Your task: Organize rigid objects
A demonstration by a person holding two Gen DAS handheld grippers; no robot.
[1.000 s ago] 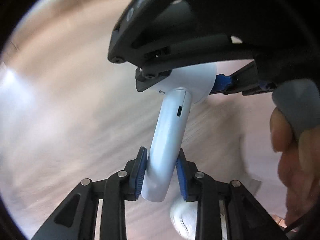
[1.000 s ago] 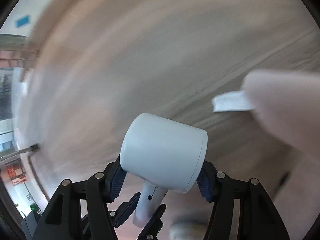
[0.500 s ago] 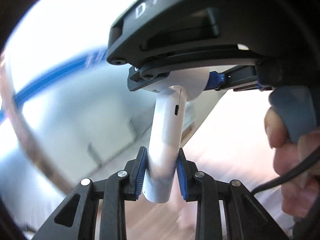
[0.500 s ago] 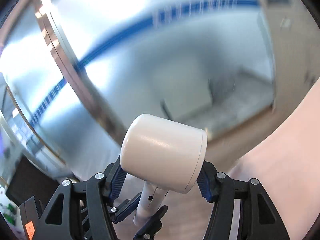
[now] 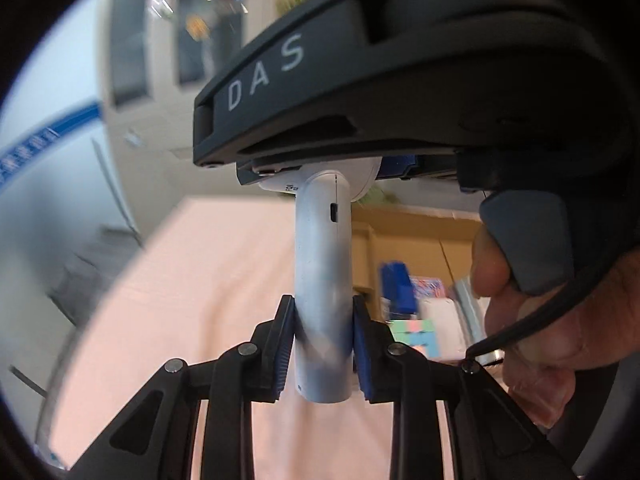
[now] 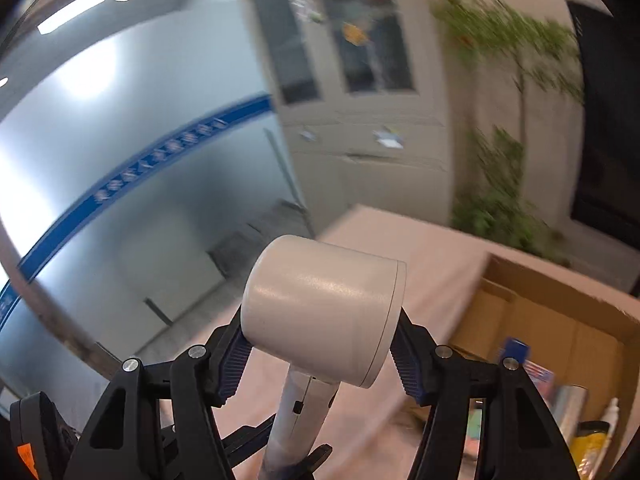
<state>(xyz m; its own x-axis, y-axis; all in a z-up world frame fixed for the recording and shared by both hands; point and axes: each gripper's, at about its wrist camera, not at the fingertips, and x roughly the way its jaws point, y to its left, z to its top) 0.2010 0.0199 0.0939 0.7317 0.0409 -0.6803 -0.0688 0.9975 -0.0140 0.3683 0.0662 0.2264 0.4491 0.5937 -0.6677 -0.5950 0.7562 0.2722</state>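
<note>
hair dryer: white (image 6: 320, 312), smooth matte plastic, barrel-shaped head on a round tube handle (image 5: 323, 280); small dark slot on the handle side, seam line down it
left gripper: (image 5: 323, 344) black plastic linkage, silver pivot pins, blue ribbed pads; closed on the dryer handle, one pad (image 5: 285, 344) pressed to each side, near the handle's lower end
right gripper: (image 6: 320, 348) same black frame, blue ribbed pads; clamped across the barrel head, pads on its two ends
dryer vs tongs: held by both at once, clear of any surface; head sits in the right jaws, handle runs down from it into the left jaws; in the left view the right gripper body (image 5: 400, 80) sits over the head, white "DAS" lettering on it
hand: (image 5: 532, 344) bare fingers on the right gripper's grey trigger, black cable across them
table: (image 6: 408, 240) covered in pale pink cloth, flat, below and ahead of the dryer
cardboard box: (image 6: 560, 320) brown, open top, on the pink cloth right of the dryer; blurred packs and bottles inside
background: grey cabinet (image 6: 352, 80) with glass doors, green plant (image 6: 504, 160), blue stripe on glass wall (image 6: 160, 160); all motion-blurred
</note>
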